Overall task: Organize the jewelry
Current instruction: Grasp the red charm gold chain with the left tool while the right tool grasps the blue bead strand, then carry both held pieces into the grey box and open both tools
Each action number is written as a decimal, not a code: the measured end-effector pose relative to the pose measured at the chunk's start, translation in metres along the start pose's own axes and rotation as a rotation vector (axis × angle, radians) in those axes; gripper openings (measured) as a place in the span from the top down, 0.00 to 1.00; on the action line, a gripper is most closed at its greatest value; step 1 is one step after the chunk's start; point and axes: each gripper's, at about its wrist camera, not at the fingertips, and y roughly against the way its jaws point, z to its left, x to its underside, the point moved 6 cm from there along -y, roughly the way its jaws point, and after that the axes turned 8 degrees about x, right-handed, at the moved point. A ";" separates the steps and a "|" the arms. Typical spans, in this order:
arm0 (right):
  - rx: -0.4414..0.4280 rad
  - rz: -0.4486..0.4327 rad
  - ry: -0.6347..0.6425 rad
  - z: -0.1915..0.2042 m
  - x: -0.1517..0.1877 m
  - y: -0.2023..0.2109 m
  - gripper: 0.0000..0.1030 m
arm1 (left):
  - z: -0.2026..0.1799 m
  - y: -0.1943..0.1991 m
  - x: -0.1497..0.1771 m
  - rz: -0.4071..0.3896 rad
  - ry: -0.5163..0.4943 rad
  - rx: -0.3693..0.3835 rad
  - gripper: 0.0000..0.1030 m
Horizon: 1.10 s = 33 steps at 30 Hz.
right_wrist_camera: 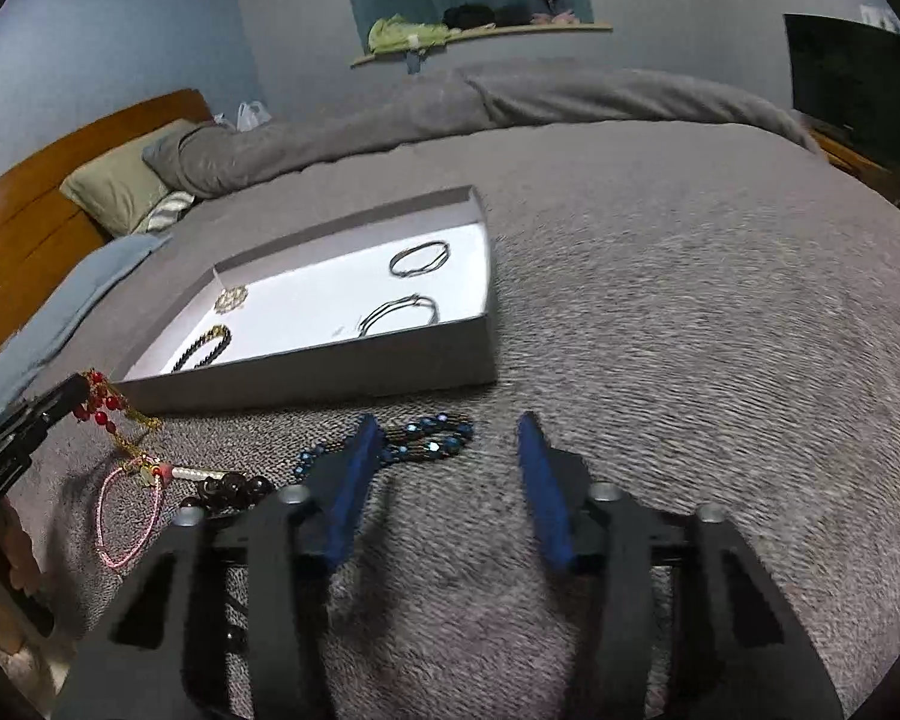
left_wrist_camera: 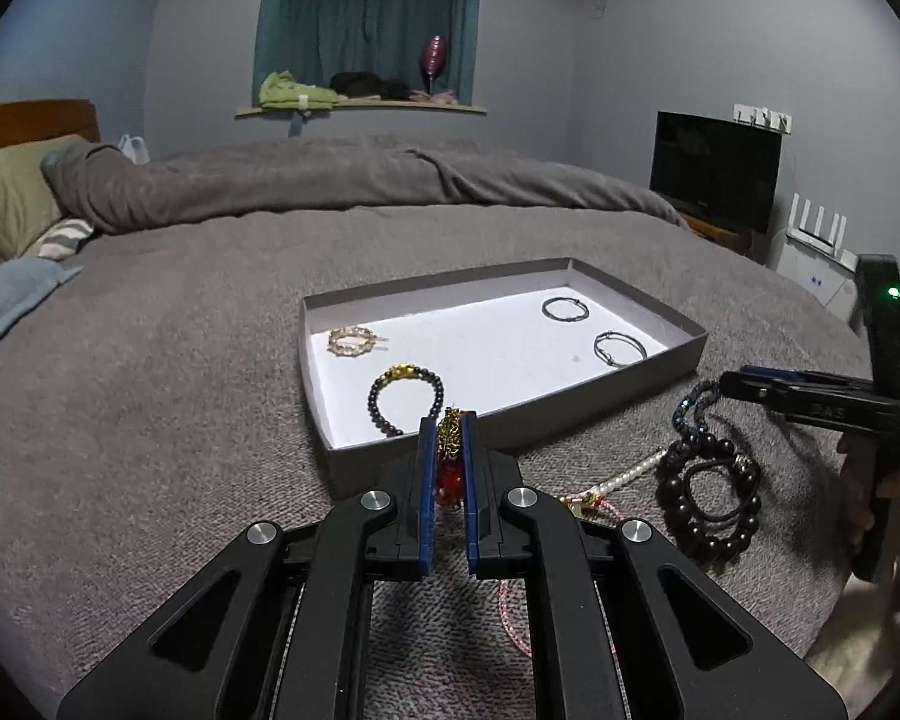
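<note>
My left gripper (left_wrist_camera: 449, 420) is shut on a red-and-gold beaded bracelet (left_wrist_camera: 448, 456), held just in front of the near wall of the grey tray (left_wrist_camera: 510, 429); it also shows in the right wrist view (right_wrist_camera: 99, 399). The tray (right_wrist_camera: 306, 381) holds a gold ring-shaped piece (left_wrist_camera: 351, 341), a dark bead bracelet (left_wrist_camera: 405, 396) and two silver bangles (left_wrist_camera: 564, 308) (left_wrist_camera: 619, 348). My right gripper (right_wrist_camera: 447, 426) is open above the bedspread, its left finger over a blue bead bracelet (right_wrist_camera: 432, 441). In the left wrist view it (left_wrist_camera: 726, 381) is at the right, by the blue bracelet (left_wrist_camera: 693, 408).
On the grey bedspread lie a dark brown bead bracelet (left_wrist_camera: 708, 498), a pearl strand (left_wrist_camera: 630, 477) and a pink cord bracelet (right_wrist_camera: 129, 516). Pillows (left_wrist_camera: 12, 198) and a rumpled duvet (left_wrist_camera: 330, 174) lie beyond the tray. A TV (left_wrist_camera: 714, 171) stands at the right.
</note>
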 end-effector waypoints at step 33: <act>0.048 -0.183 0.047 0.007 -0.062 0.050 0.93 | 0.016 0.043 -0.056 -0.137 -0.006 -0.017 0.91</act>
